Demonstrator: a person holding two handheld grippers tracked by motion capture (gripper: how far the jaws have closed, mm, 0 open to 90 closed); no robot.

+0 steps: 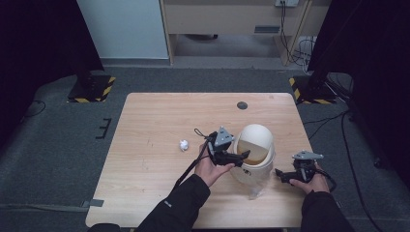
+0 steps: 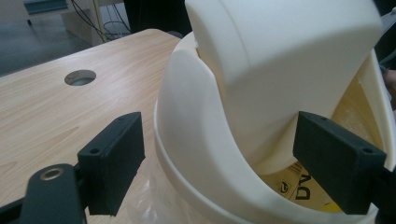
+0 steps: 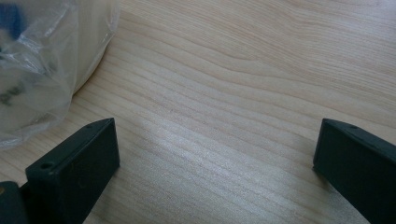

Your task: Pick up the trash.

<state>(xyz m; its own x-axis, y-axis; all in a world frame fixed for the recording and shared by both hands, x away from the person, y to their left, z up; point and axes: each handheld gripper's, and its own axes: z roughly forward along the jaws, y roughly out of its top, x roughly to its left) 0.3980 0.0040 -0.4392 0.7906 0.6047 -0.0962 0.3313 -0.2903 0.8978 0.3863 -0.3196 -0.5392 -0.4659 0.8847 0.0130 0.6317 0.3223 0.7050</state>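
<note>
Nearest, on the front of the bench [image 1: 159, 121], found the right tongs [image 1: 280, 175] low over bare wood, spread wide and holding nothing. Saw pale, straight-grained timber between the two black blocky jaws, and crinkled clear plastic liner [image 3: 37, 70] bulging just beside one of them.

Next along, found the bin [image 1: 254, 164] near the bench's front right, just left of the right tongs. Noted a smooth, cream, hard plastic body, round, capped by a domed swing lid [image 2: 280, 70] tipped back to bare the opening. Glimpsed something yellow with dark print [image 2: 308, 186] inside. Could not read it.

Met the left tongs [image 1: 237, 157] at the bin's rim, likewise spread, gripping nothing. Placed one jaw outside the curved wall and the other over the opening beside the tilted lid. Could not tell whether either jaw touched the plastic.

Further left, well apart from the bin, spotted a small white crumpled paper ball [image 1: 183, 144] lying loose. Beyond that, only a round dark hole [image 1: 242, 105] near the bench's far edge.

Judged the step in hand as working the swing lid, probably to clear the opening. Reckoned the next move called for a light push or pinch on the slick lid, with the light bin steadied against sliding, then perhaps fetching the paper ball.
</note>
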